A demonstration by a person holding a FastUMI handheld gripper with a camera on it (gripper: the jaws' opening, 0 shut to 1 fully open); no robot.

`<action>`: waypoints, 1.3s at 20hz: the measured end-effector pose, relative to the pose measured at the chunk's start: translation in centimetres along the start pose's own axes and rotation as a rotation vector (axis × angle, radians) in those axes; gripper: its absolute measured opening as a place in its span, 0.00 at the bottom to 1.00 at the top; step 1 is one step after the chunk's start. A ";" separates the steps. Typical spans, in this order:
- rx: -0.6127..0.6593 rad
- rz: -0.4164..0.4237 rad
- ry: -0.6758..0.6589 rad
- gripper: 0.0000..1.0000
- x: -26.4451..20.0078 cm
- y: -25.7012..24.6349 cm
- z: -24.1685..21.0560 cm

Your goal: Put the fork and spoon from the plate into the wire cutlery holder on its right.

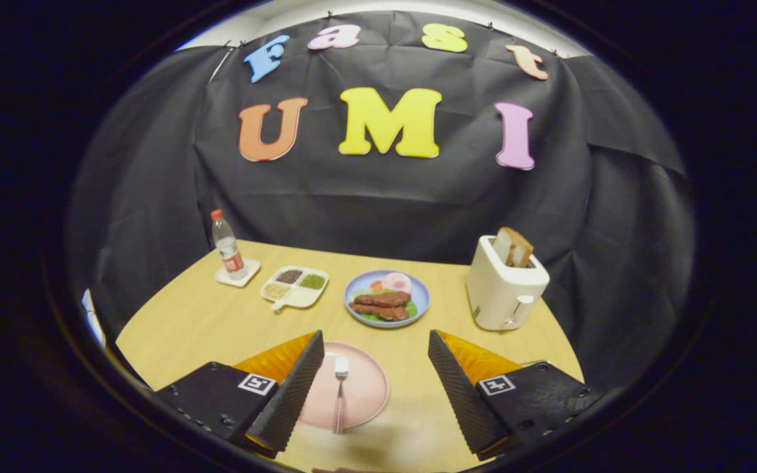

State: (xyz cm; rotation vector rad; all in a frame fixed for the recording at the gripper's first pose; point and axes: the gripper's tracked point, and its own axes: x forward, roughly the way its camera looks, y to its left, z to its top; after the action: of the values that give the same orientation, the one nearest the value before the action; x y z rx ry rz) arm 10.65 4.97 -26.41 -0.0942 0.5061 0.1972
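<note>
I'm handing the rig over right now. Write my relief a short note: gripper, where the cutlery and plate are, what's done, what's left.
Gripper: open, holding nothing, fingers spread wide above the near edge of the table.
Fork: lies on the pink plate, tines pointing away, between the fingers and closer to the left one.
Spoon: I can't make one out on the plate from here.
Wire cutlery holder: a bit of wire peeks out behind the right finger; I can't confirm it is the holder.
Done: nothing visibly moved yet.
Left: grasp the fork, drop it in the holder, then find and move the spoon.
</note>
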 end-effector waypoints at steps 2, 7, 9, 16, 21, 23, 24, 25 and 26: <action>-0.014 0.027 0.069 0.96 2.3 1.1 -3.1; -0.032 0.058 0.208 0.92 6.5 3.1 -8.6; -0.033 0.064 0.259 0.86 7.5 3.8 -10.7; -0.003 0.022 0.388 0.33 9.1 3.8 -14.8; 0.067 0.027 0.427 0.12 9.3 4.6 -15.9; 0.060 0.022 0.443 0.10 9.0 4.8 -16.0; 0.058 0.010 0.444 0.07 8.9 4.5 -15.9; 0.055 0.015 0.445 0.02 8.3 4.6 -15.3; 0.050 0.029 0.441 0.02 8.1 4.9 -15.1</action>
State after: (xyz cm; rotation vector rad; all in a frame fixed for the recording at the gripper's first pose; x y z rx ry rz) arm 9.41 9.01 -43.71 -0.0811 0.9513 0.1925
